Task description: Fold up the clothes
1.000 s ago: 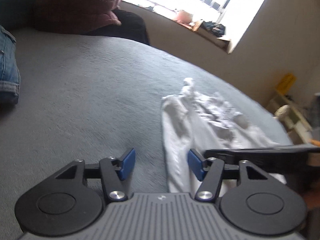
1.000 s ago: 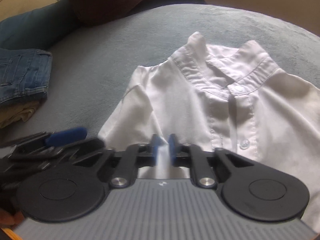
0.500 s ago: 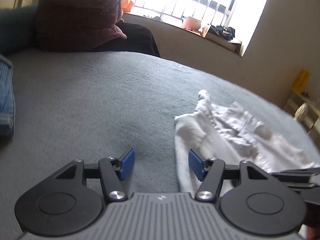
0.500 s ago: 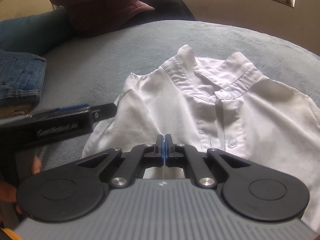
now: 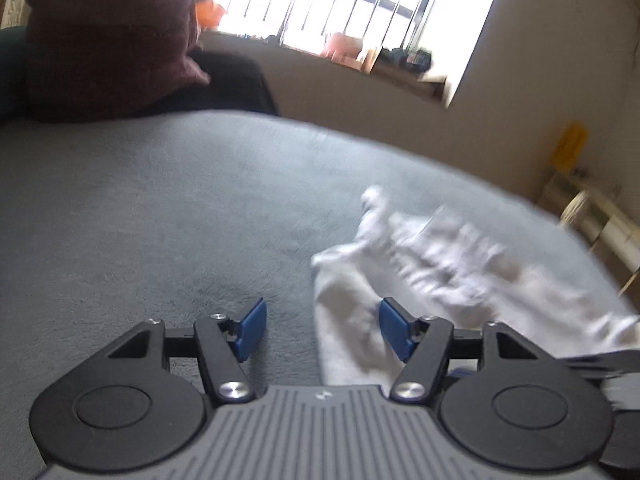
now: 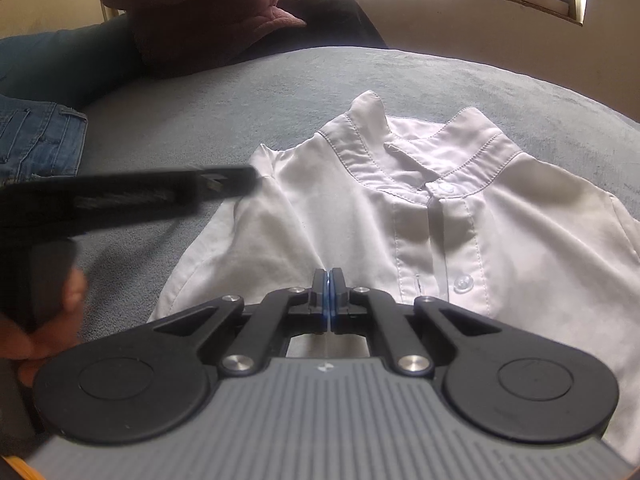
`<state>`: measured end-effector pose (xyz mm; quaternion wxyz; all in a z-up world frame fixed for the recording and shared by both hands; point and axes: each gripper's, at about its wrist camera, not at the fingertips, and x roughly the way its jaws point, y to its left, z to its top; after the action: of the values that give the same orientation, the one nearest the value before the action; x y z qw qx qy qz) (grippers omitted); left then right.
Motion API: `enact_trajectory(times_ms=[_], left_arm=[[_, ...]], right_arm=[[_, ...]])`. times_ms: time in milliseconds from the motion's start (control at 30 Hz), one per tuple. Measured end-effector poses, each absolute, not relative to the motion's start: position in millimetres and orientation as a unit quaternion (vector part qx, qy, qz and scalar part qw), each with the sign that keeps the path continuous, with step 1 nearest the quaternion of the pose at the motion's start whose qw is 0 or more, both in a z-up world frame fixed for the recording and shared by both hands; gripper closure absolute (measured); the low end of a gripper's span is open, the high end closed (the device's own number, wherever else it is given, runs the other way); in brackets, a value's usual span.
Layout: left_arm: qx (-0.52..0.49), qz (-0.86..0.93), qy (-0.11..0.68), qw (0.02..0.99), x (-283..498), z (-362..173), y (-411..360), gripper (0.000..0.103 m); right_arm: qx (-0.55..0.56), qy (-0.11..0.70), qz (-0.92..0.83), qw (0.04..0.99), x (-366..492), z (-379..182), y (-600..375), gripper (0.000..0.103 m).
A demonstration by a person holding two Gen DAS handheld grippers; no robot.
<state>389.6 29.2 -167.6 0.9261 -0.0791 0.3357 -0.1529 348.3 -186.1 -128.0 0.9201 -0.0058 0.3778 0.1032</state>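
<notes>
A white shirt (image 6: 400,236) is spread front-up on a grey-blue blanket (image 6: 224,92), with its collar standing up at the far end and its buttoned placket running toward the camera. In the right wrist view it fills the middle and right of the surface; in the left wrist view it is seen blurred, lying to the right of the fingers.

The right gripper (image 6: 329,296) is seen low over the near part of the shirt, its blue pads pressed together with only a hairline between them. Folds of the cloth run toward its tips, but whether any fabric is pinched there cannot be told.

The left gripper (image 5: 322,330) is held wide open, its two blue pads well apart, with nothing between them. Its right pad is seen over the near left edge of the shirt, its left pad over bare blanket. In the right wrist view the same gripper is seen from the side as a dark blurred bar reaching toward the shirt's left shoulder, gripped by a hand (image 6: 44,320) at the lower left.

Folded jeans (image 6: 38,140) lie at the far left of the blanket, well apart from the shirt. A dark red padded garment (image 6: 200,12) is seen at the far edge, and a bright window (image 5: 340,4) beyond it.
</notes>
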Motion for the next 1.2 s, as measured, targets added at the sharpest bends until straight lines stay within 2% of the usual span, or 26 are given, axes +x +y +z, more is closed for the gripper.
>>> enact_trajectory(times_ms=[200, 400, 500, 667, 867, 967, 1033, 1067, 1100, 1133, 1167, 1200], left_arm=[[-0.097, -0.130, 0.341, 0.926, 405.3, -168.4, 33.3, 0.040], [-0.153, -0.109, 0.351, 0.917, 403.8, -153.5, 62.8, 0.039], [-0.155, -0.100, 0.360, 0.914, 393.3, -140.8, 79.3, 0.039], [-0.112, -0.149, 0.373, 0.909, 337.6, -116.7, 98.1, 0.038], [-0.057, -0.242, 0.407, 0.879, 240.5, -122.6, 90.4, 0.040], [-0.019, -0.255, 0.414, 0.874, 208.8, -136.8, 72.4, 0.050], [-0.011, -0.250, 0.415, 0.875, 197.7, -144.2, 63.0, 0.063], [-0.008, -0.245, 0.413, 0.877, 194.0, -146.2, 59.7, 0.063], [-0.003, -0.238, 0.409, 0.881, 191.5, -146.4, 57.9, 0.068], [0.002, -0.230, 0.405, 0.885, 189.1, -146.6, 56.1, 0.077], [0.007, -0.223, 0.401, 0.888, 186.7, -146.8, 54.3, 0.082], [0.011, -0.215, 0.397, 0.892, 184.2, -147.1, 52.5, 0.093]], right_arm=[[0.018, 0.376, 0.103, 0.921, 347.7, -129.6, -190.4, 0.101], [0.108, 0.361, 0.093, 0.922, 340.1, -114.7, -216.8, 0.093], [0.142, 0.346, 0.095, 0.922, 324.4, -97.8, -227.6, 0.093], [0.154, 0.340, 0.134, 0.918, 269.5, -66.8, -218.1, 0.092], [0.123, 0.362, 0.133, 0.914, 220.1, -82.1, -185.1, 0.092], [0.106, 0.373, 0.131, 0.912, 195.9, -90.7, -168.3, 0.092], [0.095, 0.380, 0.130, 0.911, 179.9, -96.4, -157.1, 0.092], [0.088, 0.383, 0.126, 0.911, 178.6, -99.6, -153.7, 0.092], [0.081, 0.386, 0.121, 0.911, 179.4, -103.0, -150.9, 0.092], [0.077, 0.389, 0.116, 0.911, 180.8, -106.1, -149.9, 0.092], [0.079, 0.390, 0.112, 0.911, 182.1, -108.9, -149.6, 0.092], [0.082, 0.391, 0.110, 0.910, 182.5, -111.0, -149.3, 0.092]])
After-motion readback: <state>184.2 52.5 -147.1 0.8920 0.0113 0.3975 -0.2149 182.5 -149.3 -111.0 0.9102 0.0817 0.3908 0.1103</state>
